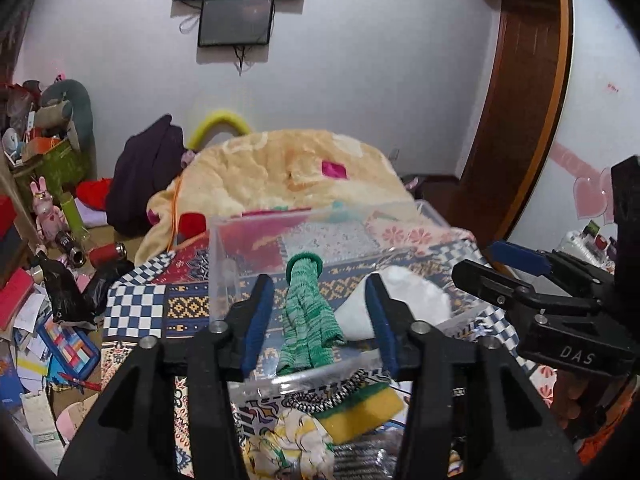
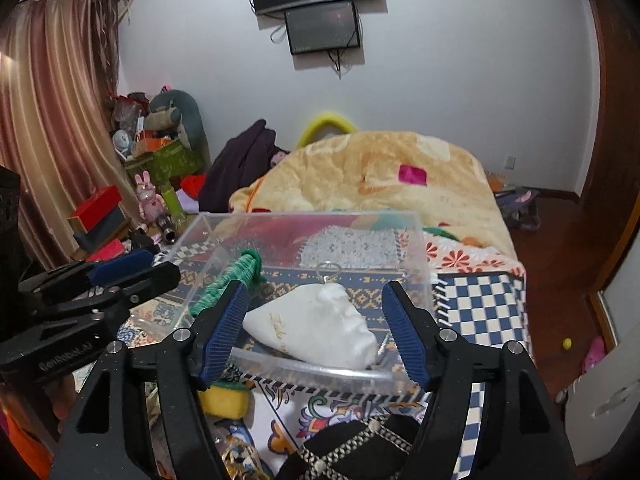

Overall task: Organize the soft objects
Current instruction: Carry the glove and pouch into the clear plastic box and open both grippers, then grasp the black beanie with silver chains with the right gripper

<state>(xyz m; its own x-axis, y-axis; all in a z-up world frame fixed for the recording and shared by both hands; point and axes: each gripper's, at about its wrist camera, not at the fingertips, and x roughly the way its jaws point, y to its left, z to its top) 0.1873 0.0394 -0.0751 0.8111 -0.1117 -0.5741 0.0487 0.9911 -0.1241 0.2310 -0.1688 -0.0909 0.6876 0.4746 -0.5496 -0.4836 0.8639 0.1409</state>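
1. At nine o'clock in the left wrist view, a heap of clutter [image 1: 52, 264] lies on the floor: a pink rabbit figure [image 1: 46, 210], papers and a green box [image 1: 60, 160].
2. The left gripper [image 1: 318, 316] fills the six o'clock foreground of its own view. Its blue-padded jaws are spread wide and hold nothing.
3. Between those jaws, towards twelve o'clock, lies the green knitted sock [image 1: 306, 312]. It is inside the clear plastic box [image 1: 224, 240], with its cuff pointing away from the camera.
4. Just at three o'clock of the sock, also inside the box, rests the white soft item [image 1: 404, 296]. Whether the two touch cannot be told.
5. At six o'clock, outside the box's near wall, sit a yellow-and-green sponge [image 1: 360, 404] and a floral cloth [image 1: 296, 440] on the patterned bedspread [image 1: 136, 312].
6. The right gripper [image 2: 314, 332] hovers over the box's near edge, at six o'clock in its own view. Its jaws are wide apart and empty, framing the white soft item.
7. In the left wrist view the right gripper appears at three o'clock, above the bedspread.
8. Beyond the box, at twelve o'clock, a yellow blanket [image 2: 380, 172] is piled on the bed, and a dark screen [image 2: 320, 28] hangs on the wall.
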